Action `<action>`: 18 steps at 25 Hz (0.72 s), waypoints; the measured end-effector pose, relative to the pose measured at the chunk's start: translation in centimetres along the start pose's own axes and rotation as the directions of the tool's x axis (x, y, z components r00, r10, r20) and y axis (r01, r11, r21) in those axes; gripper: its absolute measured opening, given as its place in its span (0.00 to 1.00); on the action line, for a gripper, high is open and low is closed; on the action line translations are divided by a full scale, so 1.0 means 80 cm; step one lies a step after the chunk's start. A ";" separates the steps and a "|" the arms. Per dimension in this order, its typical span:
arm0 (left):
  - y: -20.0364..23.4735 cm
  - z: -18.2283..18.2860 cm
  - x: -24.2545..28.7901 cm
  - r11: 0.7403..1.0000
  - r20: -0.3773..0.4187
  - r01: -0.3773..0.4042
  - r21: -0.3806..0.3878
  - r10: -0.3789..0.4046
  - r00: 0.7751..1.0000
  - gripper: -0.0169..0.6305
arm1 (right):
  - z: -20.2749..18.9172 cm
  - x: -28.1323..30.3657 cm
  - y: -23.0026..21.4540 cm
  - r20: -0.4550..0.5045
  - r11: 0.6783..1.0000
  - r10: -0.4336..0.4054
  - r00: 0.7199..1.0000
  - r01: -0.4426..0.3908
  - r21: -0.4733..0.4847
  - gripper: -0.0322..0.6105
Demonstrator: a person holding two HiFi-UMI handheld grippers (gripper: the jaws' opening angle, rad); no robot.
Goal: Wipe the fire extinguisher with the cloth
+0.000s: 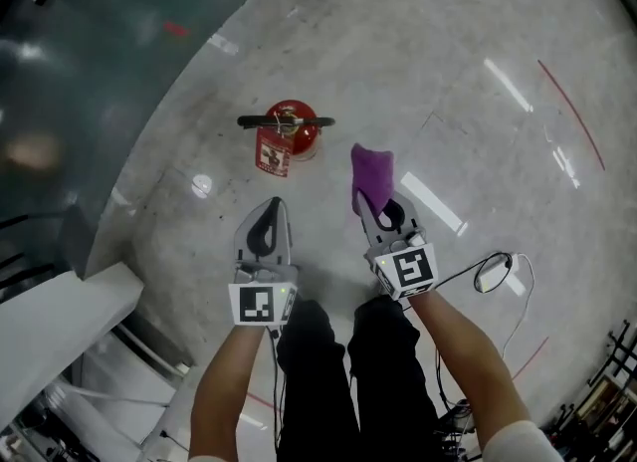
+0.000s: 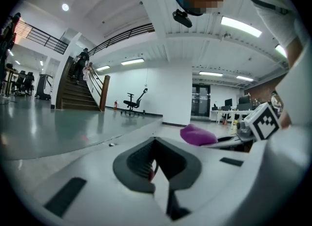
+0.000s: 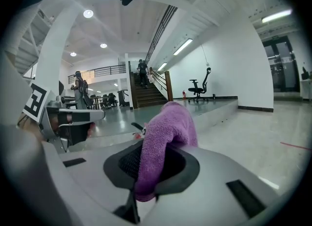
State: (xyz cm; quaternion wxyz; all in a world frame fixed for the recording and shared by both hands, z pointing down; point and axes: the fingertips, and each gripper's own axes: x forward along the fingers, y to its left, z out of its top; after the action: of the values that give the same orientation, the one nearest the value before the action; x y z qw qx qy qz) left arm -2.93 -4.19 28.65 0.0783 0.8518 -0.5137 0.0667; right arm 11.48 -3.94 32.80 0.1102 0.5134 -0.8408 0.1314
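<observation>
Your right hand-held gripper (image 1: pixel 378 203) is grasping the purple cloth (image 1: pixel 371 173); your left hand-held gripper (image 1: pixel 271 213) is hanging clenched, empty. The red fire extinguisher (image 1: pixel 291 129) is standing on the pale floor (image 1: pixel 448 72) ahead of both, near its darker edge.

Bright ceiling lights, glare streaks on glossy floor (image 1: pixel 468 82), strong fisheye edges, sharp focus

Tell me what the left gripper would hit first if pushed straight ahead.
Likely the extinguisher, just ahead of the left gripper. Depth is unclear, so it might pass over the top instead.
</observation>
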 end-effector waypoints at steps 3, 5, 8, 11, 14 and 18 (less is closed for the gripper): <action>0.003 -0.069 0.021 1.000 -0.020 0.025 0.000 -0.025 1.000 0.03 | -0.073 0.038 -0.014 -0.015 1.000 0.008 1.000 -0.008 -0.014 0.14; 0.012 -0.110 0.034 0.999 -0.012 0.029 0.021 -0.029 1.000 0.03 | -0.123 0.062 -0.023 -0.018 1.000 0.006 1.000 -0.006 -0.002 0.14; 0.025 -0.168 0.056 0.999 -0.007 0.027 0.031 -0.027 1.000 0.03 | -0.198 0.103 -0.040 -0.030 1.000 0.002 1.000 -0.002 0.001 0.14; 0.034 -0.215 0.074 0.997 0.021 0.055 0.062 -0.057 0.998 0.03 | -0.265 0.150 -0.059 -0.049 1.000 0.003 0.999 -0.004 -0.006 0.14; 0.032 -0.256 0.085 0.994 -0.010 0.091 0.063 -0.091 0.996 0.03 | -0.326 0.192 -0.074 -0.074 1.000 -0.008 0.997 0.009 0.015 0.14; 0.035 -0.293 0.089 0.994 -0.007 0.098 0.053 -0.098 0.995 0.03 | -0.385 0.242 -0.098 -0.103 0.997 -0.027 0.994 0.034 0.069 0.14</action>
State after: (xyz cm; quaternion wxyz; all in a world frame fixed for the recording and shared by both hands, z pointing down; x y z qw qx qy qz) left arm -2.87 -6.87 53.12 0.0601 0.8775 -0.4693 0.0782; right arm 11.34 -13.21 68.83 0.1367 0.5224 -0.8211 0.1852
